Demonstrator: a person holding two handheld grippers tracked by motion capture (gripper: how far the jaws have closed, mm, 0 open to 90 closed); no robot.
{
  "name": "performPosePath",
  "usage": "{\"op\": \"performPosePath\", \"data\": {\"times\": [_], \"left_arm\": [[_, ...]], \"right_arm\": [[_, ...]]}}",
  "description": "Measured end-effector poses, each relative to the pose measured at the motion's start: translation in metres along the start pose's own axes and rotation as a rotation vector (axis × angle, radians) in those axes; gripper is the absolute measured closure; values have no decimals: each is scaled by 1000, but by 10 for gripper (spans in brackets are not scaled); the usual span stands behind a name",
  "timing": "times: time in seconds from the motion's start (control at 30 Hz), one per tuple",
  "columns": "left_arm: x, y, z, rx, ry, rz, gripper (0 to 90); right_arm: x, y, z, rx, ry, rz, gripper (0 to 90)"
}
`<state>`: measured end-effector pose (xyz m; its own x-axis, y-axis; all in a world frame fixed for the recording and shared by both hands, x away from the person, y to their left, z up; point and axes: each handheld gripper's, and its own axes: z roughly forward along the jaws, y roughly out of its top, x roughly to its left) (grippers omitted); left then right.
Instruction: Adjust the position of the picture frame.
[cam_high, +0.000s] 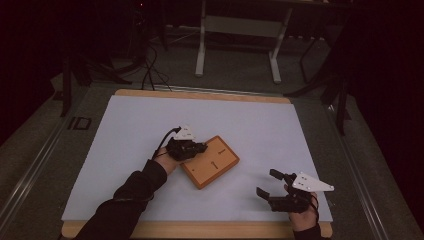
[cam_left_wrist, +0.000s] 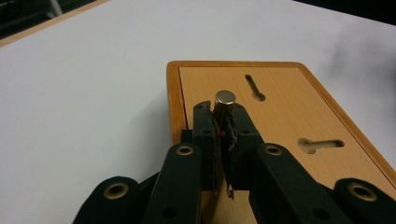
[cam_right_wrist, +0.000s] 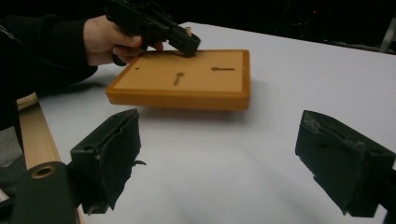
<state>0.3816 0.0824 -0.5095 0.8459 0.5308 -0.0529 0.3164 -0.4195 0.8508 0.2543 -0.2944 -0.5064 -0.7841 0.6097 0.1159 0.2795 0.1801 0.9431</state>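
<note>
At a table covered with a white sheet (cam_high: 150, 130), the left gripper (cam_high: 199, 148) pinches a small metal peg (cam_left_wrist: 224, 103) upright between its jaws, poised over the near-left edge of an orange wooden board (cam_high: 212, 162) lying flat at the centre. Two keyhole-shaped slots (cam_left_wrist: 254, 87) are cut into the board's face. Well apart to the right, near the table's front edge, the right gripper (cam_high: 267, 184) hovers with its jaws spread wide, gripping nothing.
</note>
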Motion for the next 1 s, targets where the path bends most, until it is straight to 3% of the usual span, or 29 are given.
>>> {"op": "performPosePath", "data": {"times": [0.13, 0.37, 0.57, 0.8, 1.0], "left_arm": [[-4, 1, 20, 14, -19, 0, 850], [-5, -1, 40, 49, -49, 7, 850], [-1, -5, 43, 68, -62, -1, 849], [-2, -7, 43, 56, -59, 11, 847], [-3, -5, 38, 58, -67, -17, 792]], "right_arm": [[-2, -1, 0, 6, 3, 4, 136], [-3, -1, 0, 5, 1, 11, 137], [-2, -1, 2, 19, 3, -5, 138], [0, -1, 3, 25, 10, -15, 138], [5, 5, 4, 21, 1, -45, 143]]}}
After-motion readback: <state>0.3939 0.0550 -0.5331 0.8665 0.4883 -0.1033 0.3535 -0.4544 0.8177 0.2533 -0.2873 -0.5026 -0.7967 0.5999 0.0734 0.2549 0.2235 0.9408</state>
